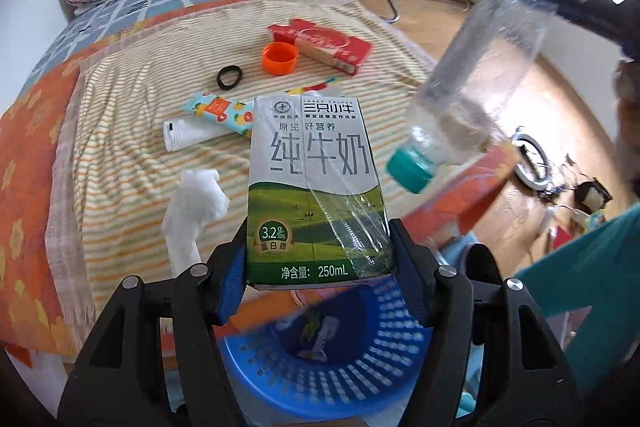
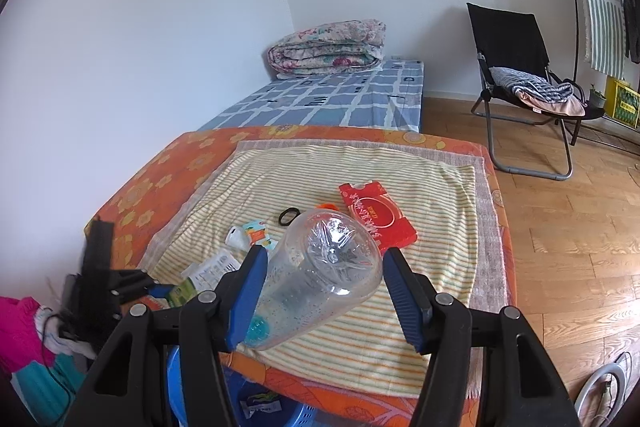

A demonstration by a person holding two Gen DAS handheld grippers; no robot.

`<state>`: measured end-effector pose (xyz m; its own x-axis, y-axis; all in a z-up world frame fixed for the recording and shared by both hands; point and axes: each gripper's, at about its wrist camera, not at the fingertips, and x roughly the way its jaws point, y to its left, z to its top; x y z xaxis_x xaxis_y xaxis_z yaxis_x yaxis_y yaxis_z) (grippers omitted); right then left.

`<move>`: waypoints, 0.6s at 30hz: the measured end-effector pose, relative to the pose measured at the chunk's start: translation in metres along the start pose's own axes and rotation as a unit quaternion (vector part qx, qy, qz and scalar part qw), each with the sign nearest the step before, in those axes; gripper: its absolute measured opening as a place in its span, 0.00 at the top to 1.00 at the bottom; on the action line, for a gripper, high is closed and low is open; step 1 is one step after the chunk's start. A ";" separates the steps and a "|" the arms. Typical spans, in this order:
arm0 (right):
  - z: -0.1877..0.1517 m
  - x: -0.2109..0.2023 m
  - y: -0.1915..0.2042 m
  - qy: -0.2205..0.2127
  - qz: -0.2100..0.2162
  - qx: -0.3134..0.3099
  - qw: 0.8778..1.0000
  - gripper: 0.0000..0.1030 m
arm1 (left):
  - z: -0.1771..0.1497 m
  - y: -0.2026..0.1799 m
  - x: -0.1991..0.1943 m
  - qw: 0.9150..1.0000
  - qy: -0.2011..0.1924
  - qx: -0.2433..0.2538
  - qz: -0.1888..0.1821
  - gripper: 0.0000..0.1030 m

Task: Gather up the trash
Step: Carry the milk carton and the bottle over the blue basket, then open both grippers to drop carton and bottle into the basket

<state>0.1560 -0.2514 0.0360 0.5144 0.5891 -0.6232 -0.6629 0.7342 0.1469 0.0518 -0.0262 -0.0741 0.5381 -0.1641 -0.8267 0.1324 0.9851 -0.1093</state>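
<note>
while clear ribbed plastic bottle (image 2: 320,271) gleams, boxy milk carton (image 1: 316,187) stands glossy.

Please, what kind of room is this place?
Most likely a bedroom in a home: a bed with a folded quilt stands by the wall, a folding chair holds clothes, and the floor is wooden.

Bed (image 2: 132,195): striped cloth (image 2: 432,187), red box (image 2: 380,215), tissue (image 1: 192,211)
</note>
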 end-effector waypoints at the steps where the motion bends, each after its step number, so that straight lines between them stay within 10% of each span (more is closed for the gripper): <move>1: -0.003 -0.003 0.005 -0.001 0.000 -0.009 1.000 0.40 | -0.006 -0.002 -0.006 1.000 0.004 0.002 -0.002 0.36; 18: -0.075 0.000 0.084 0.041 0.020 -0.137 0.989 0.40 | -0.101 -0.014 -0.001 0.993 0.102 -0.037 -0.040 0.36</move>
<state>0.0595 -0.2149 -0.0087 0.4475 0.5780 -0.6824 -0.8100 0.5853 -0.0354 -0.0348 -0.0342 -0.1273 0.3474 -0.2351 -0.9078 0.1012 0.9718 -0.2129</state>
